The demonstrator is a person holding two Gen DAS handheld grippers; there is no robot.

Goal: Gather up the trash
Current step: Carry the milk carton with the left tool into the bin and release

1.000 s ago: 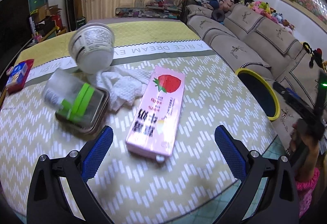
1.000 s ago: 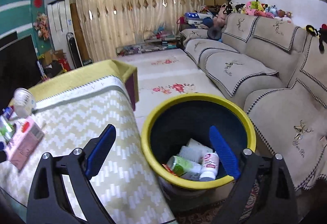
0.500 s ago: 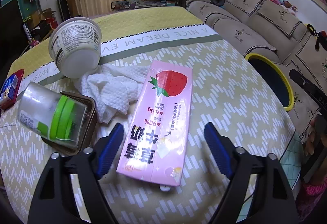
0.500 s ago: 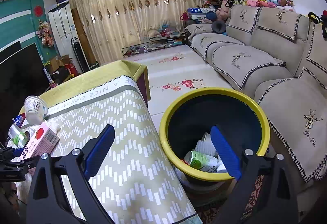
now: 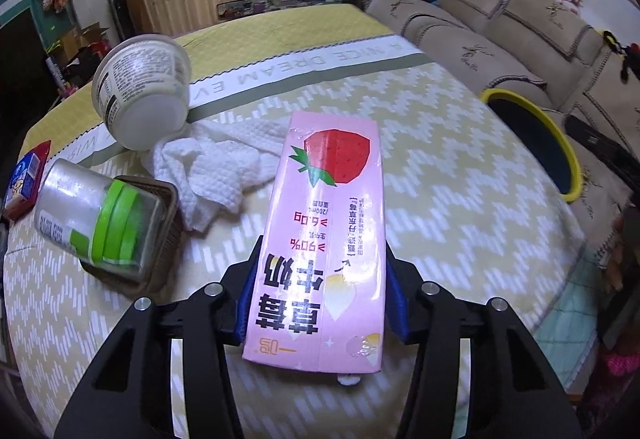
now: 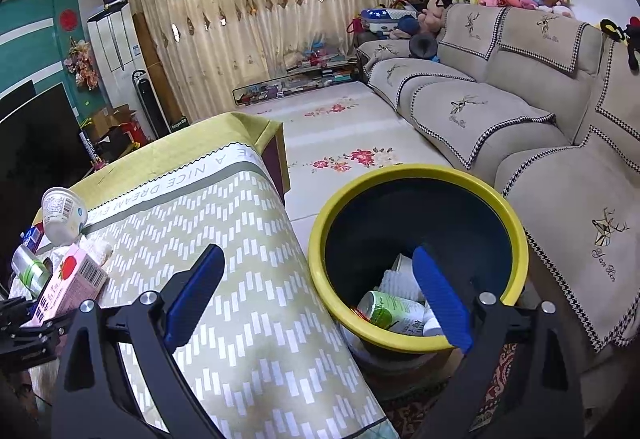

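Observation:
My left gripper (image 5: 320, 291) is shut on the near end of a pink strawberry milk carton (image 5: 324, 231) that lies on the patterned tablecloth (image 5: 440, 159). The carton also shows in the right wrist view (image 6: 72, 283). My right gripper (image 6: 316, 299) is open and empty, held above the gap between the table edge and the yellow-rimmed trash bin (image 6: 420, 199). The bin holds a green-and-white bottle (image 6: 388, 309) and other trash. The bin also shows at the right of the left wrist view (image 5: 540, 135).
On the table lie a tipped white cup (image 5: 140, 91), a crumpled white cloth (image 5: 216, 167), a green-lidded jar (image 5: 100, 215) on a brown tray, and a small blue-and-red box (image 5: 24, 179). A beige sofa (image 6: 540, 111) stands right of the bin.
My left gripper has moved forward over the carton and closed on its near end. My right gripper has drawn back a little from the bin and stays open.

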